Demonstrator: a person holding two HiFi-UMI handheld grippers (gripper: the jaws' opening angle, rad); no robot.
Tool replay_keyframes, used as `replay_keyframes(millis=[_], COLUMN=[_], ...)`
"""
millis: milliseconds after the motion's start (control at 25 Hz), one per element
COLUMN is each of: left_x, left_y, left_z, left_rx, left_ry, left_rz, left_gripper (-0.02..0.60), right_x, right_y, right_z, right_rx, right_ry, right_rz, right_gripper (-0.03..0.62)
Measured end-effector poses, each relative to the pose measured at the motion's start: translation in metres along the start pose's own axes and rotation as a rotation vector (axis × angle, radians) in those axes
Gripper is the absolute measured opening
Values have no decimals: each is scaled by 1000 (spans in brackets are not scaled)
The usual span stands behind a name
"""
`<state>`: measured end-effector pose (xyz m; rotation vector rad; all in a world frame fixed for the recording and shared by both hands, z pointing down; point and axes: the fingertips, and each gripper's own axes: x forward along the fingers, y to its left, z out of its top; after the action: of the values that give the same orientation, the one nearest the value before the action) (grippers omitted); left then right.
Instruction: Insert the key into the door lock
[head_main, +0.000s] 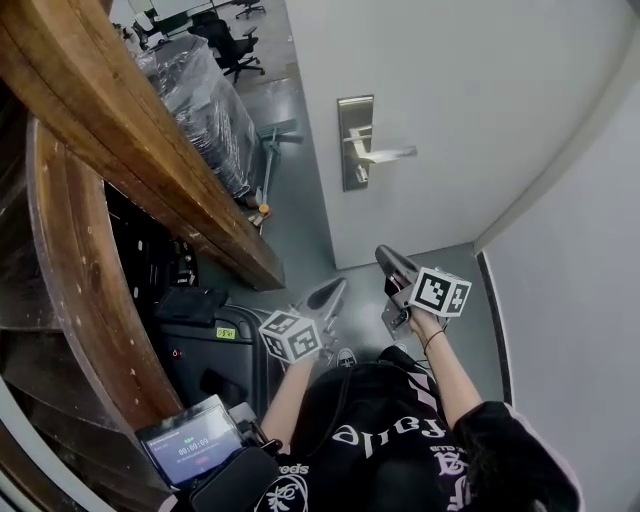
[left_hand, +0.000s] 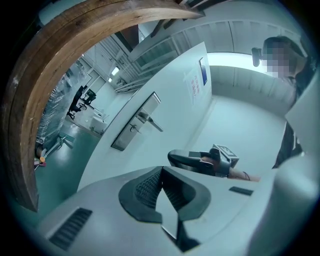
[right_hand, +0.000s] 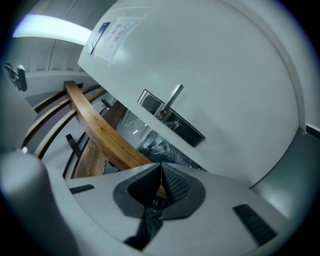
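Observation:
A white door carries a metal lock plate with a lever handle. The plate also shows in the left gripper view and in the right gripper view. My left gripper hangs low, left of the door's bottom edge, jaws closed together. Slightly closer to the door, below the lock, my right gripper is also shut; it shows from the left gripper view too. No key shows in any view.
A curved wooden beam runs along the left. Plastic-wrapped goods and office chairs stand beyond it. A black case and a small screen sit by my legs. A paper notice hangs on the door. White wall at right.

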<state>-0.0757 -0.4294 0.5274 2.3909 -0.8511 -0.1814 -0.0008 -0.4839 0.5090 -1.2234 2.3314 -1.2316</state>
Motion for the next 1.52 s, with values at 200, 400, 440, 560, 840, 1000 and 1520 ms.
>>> replay_keyframes(millis=[200,400,440,560,840,1000,1520], left_x=[-5,-6,-6,-9,-25,-46,-96], left_y=[-19,-50,-58,-88,-171,-206,-256], left_z=[-5,-17,-21,-38,-100,-140,-174], left_rx=[-10,-5,-6,-11,-40,-60,-47], left_ry=[-18,-48,-56,-77,-100,-83,-78], left_rz=[14,36,42,56,83,120,163], left_gripper=[5,5,5,5,5,5,5], right_x=[-40,-88,-99,-138,-231,-269,-322], right_y=[17,22,21,18,10,12,38], right_z=[-11,-26,-29,-41,-77,-104,-164], right_rx=[-53,-108,-93,-55,-78,-108,-37], right_ry=[2,22,23,37,107,147,197], right_rz=[3,32,42,59,71,87,153], right_gripper=[18,18,17,17,17,17,17])
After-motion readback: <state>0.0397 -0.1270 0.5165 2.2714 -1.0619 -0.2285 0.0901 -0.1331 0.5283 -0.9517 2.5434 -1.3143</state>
